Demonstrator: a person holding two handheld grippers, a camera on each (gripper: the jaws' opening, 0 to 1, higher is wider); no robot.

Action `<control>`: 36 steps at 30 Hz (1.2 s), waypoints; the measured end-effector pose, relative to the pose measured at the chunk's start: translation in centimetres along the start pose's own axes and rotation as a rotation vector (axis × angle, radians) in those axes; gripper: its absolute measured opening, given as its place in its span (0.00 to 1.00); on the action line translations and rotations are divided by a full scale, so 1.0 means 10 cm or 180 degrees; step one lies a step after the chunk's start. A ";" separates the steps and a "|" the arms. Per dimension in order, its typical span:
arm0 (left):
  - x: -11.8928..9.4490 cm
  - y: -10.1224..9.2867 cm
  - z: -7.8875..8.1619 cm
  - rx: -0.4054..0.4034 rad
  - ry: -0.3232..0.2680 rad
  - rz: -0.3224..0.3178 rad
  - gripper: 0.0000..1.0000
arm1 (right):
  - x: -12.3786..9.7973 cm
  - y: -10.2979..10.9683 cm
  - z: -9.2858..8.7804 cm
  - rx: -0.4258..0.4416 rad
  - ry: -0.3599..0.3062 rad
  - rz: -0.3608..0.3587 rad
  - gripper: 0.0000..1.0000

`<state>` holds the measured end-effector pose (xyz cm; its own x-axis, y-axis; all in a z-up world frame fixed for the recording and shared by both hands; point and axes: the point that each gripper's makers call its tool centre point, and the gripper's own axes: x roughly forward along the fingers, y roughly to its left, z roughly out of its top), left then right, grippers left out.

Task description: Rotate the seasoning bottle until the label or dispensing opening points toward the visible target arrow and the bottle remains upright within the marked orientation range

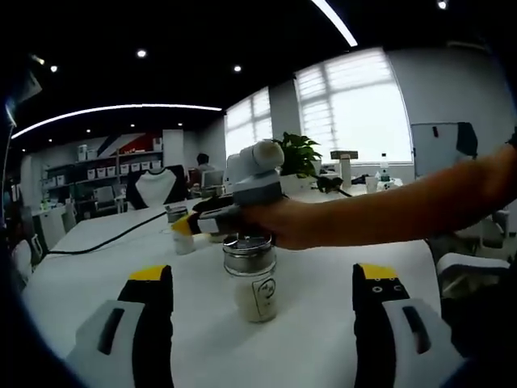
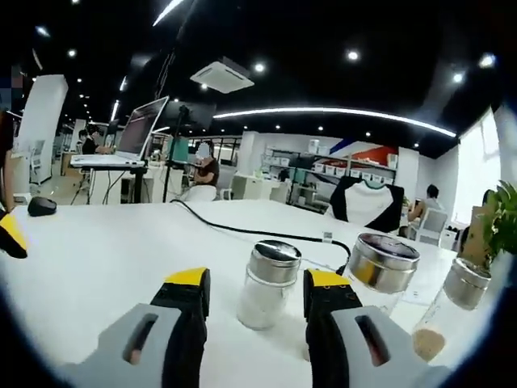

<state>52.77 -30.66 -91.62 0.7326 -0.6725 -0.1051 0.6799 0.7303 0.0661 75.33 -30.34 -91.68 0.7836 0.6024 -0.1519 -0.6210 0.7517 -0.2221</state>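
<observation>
White desk (image 1: 97, 242), open office behind. Left gripper view: left gripper (image 1: 262, 283) wide open, nothing between its yellow-tipped jaws, hovering low over the desk. Straight ahead between the jaws stands a bottle (image 1: 250, 277), upright, glass, pale powder inside, silver lid, a small label facing the camera. Right gripper (image 1: 184, 225) reaches in from the right side of this view, held in a hand (image 1: 279, 222) on a bare forearm; its yellow tips sit just left of the bottle's lid, at lid height, and the gripper's body crosses above the lid. Cannot tell from here whether the tips touch the bottle. Right gripper view: right gripper (image 2: 254, 289) with jaws apart, a silver-lidded shaker (image 2: 266, 284) standing upright in the gap between them; contact with either jaw not clear. Just right of the right jaw is a wider jar (image 2: 381, 263) with a silver lid, partly hidden by the jaw. Farther right, a third bottle (image 2: 452, 311), brown contents at its base. A black cable (image 2: 242, 231) runs across the desk behind them. Laptop (image 2: 137, 129) on a stand at left; plant (image 1: 299, 153) by the windows.
</observation>
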 end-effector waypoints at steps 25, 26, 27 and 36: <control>0.04 0.04 -0.08 0.0003 0.0091 -0.0008 0.97 | 0.32 -0.01 -0.04 -0.0109 0.0072 -0.0209 0.35; 0.04 0.05 -0.07 0.0006 0.0089 -0.0006 0.97 | 0.32 0.01 -0.03 0.0076 0.0071 -0.0179 0.34; 0.04 0.05 -0.07 0.0012 0.0088 -0.0006 0.97 | 0.29 0.05 -0.01 0.0119 0.0082 -0.0109 0.34; 0.00 0.13 -0.04 0.0101 0.0066 0.0064 0.97 | 0.04 0.29 0.09 0.0145 -0.0023 0.0175 0.32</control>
<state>53.65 -29.69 -91.92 0.7455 -0.6549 -0.1238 0.6660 0.7393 0.0998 73.80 -27.68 -91.48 0.7482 0.6449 -0.1556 -0.6634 0.7288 -0.1695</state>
